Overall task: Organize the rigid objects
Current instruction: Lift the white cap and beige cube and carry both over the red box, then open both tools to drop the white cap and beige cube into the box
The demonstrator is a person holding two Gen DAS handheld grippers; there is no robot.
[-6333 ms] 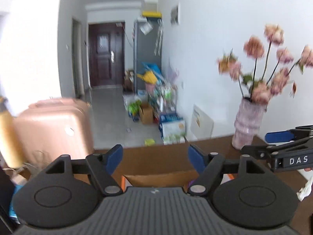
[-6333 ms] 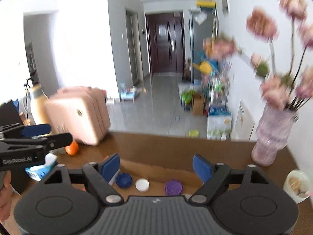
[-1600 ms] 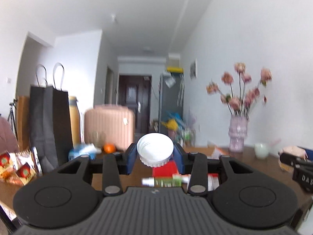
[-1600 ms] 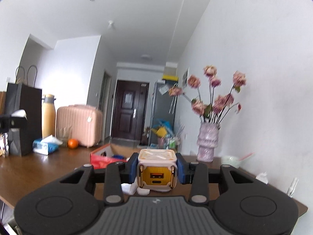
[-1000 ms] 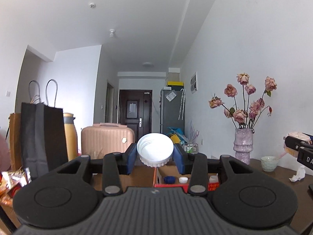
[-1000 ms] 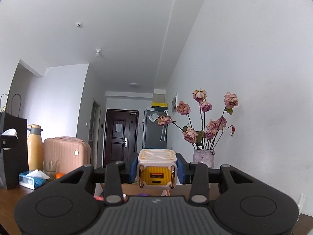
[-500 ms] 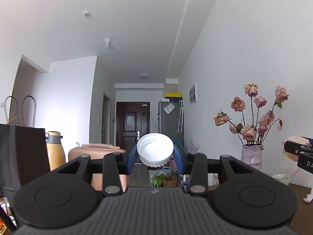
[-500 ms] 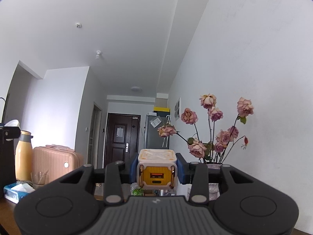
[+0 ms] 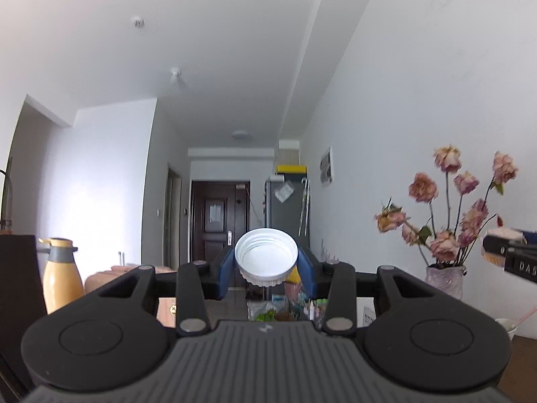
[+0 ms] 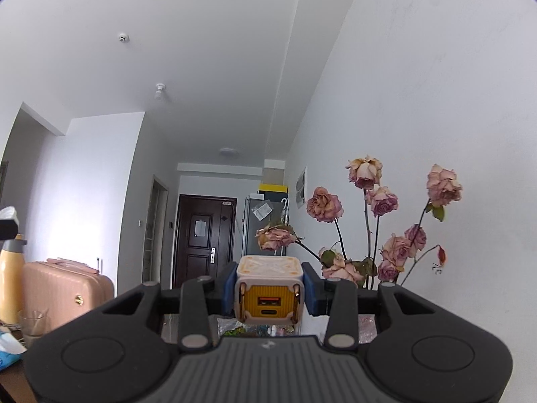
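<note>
My left gripper (image 9: pixel 266 268) is shut on a white plastic lid (image 9: pixel 266 256), open side toward the camera, held high in the air. My right gripper (image 10: pixel 269 294) is shut on a small cube charger (image 10: pixel 269 294) with a cream top and an orange port face. Both grippers point up toward the hallway and ceiling. The right gripper's tip (image 9: pixel 510 255) shows at the right edge of the left wrist view. The table and the box are hidden below both views.
A pink vase of dried roses (image 9: pixel 444 282) stands at the right, its blooms (image 10: pixel 376 221) close ahead of the right gripper. A yellow flask (image 9: pixel 62 275), a pink suitcase (image 10: pixel 63 288), a glass (image 10: pixel 32 325) and a white bowl (image 9: pixel 506 327) are around.
Both grippers have kept tilting and rising, so the table and red box dropped out of view. Each still holds its object.
</note>
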